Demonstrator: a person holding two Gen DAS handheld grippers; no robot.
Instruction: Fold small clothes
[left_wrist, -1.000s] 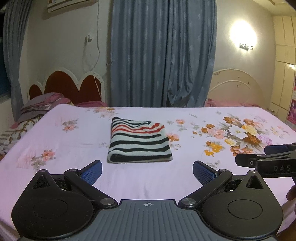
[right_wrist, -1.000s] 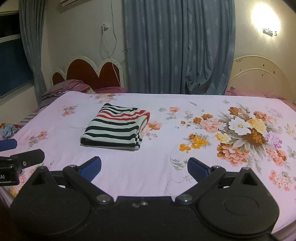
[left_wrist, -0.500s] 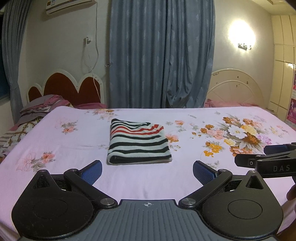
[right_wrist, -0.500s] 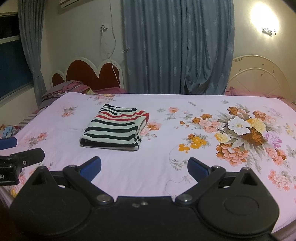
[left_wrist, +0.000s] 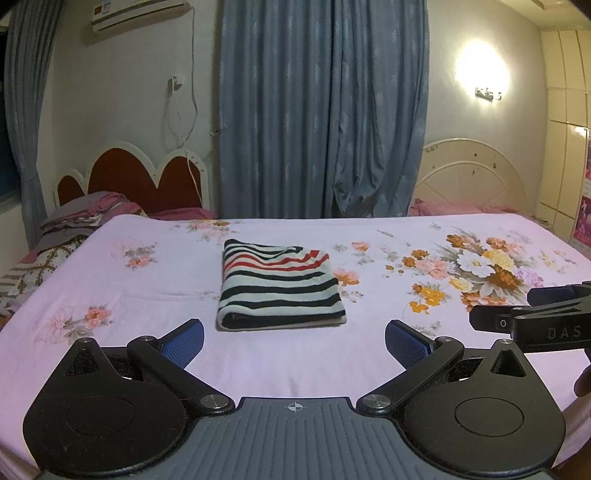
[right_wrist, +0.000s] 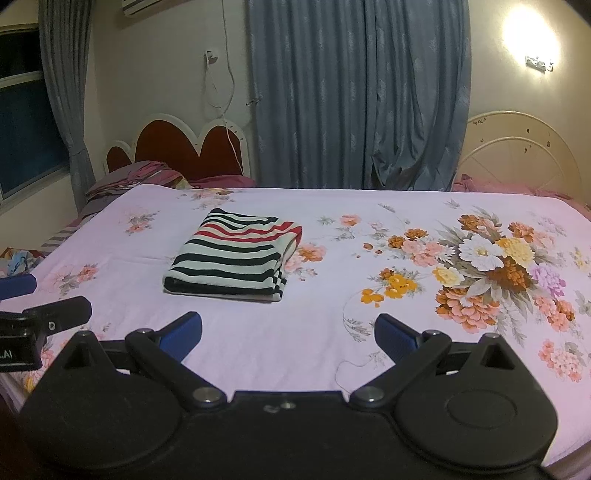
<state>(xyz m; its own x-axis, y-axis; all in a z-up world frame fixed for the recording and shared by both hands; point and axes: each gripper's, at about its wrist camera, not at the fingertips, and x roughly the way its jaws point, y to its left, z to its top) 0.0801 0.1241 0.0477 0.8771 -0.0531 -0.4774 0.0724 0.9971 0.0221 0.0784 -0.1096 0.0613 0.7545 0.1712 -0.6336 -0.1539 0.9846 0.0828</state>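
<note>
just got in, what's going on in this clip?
A person holds a gripper in each hand over a bed with a floral sheet. A striped garment lies folded into a neat rectangle mid-bed. The left gripper and right gripper are both open and empty, held short of the garment and touching nothing.

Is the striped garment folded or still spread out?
Folded: the striped garment lies as a compact layered rectangle on the bed, stacked edges visible.
</note>
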